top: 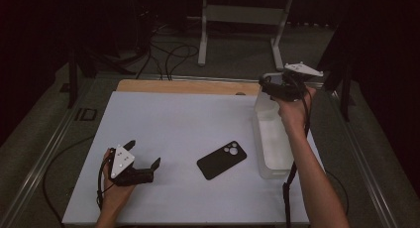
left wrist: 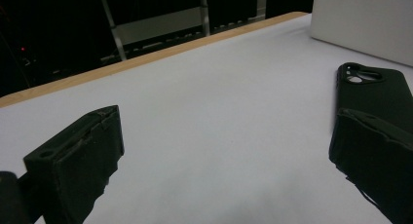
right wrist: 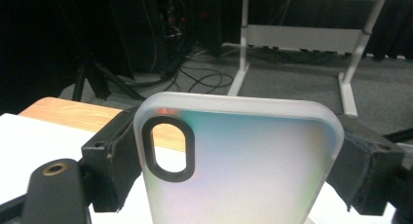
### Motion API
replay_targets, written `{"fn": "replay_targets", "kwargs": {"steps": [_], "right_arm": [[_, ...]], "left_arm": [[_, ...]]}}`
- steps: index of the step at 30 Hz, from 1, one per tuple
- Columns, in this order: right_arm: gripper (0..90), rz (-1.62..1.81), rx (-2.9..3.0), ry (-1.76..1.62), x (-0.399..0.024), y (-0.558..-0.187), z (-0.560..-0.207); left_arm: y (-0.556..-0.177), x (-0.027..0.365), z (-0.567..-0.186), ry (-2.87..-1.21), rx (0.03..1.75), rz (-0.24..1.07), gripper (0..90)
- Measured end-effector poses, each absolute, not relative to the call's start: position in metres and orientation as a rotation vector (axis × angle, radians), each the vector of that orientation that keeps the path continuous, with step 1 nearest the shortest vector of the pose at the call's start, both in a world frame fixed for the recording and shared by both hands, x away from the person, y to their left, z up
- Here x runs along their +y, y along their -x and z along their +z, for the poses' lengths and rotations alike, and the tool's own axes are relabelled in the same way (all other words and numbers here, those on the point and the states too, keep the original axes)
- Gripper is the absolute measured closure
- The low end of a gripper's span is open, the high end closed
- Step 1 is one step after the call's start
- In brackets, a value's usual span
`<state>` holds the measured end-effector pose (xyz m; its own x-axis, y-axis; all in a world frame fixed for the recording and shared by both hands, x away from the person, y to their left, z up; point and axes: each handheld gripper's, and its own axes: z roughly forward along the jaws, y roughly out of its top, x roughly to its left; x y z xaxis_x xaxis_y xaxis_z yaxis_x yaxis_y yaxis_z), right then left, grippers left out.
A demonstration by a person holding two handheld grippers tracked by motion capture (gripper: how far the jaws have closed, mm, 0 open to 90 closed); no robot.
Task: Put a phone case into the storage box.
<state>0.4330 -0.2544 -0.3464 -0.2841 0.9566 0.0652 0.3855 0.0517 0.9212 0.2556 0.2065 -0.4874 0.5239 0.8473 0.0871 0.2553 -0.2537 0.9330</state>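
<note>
High view: left gripper [top: 144,154] resting on the white worktop [top: 173,124], jaws apart and empty; black case [top: 221,160] lying flat near the middle, beside a clear bin [top: 270,139]; right gripper [top: 267,86] raised over the bin's far end. Left gripper view: jaws wide, black case [left wrist: 377,90] past the right jaw, apart from it. Right gripper view: frosted case [right wrist: 238,160] clamped upright between the jaws, camera cutout at left.
</note>
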Motion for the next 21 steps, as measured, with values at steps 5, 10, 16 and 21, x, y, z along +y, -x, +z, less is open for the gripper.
{"fn": "replay_targets", "kwargs": {"steps": [5,10,16,21], "right_arm": [[16.8,1.187,1.726,-1.382,-0.259,-0.437,-0.351],[16.7,1.163,1.723,-1.409,-0.262,-0.442,-0.356],[16.7,1.142,1.723,-1.440,-0.264,-0.447,-0.363],[16.7,1.128,1.720,-1.459,-0.267,-0.450,-0.370]], "left_arm": [[-0.256,0.206,-0.488,-1.779,0.922,0.753,0.1],[-0.255,0.207,-0.487,-1.777,0.923,0.752,0.1],[-0.255,0.207,-0.487,-1.773,0.922,0.761,0.1],[-0.255,0.207,-0.487,-1.774,0.923,0.761,0.1]]}}
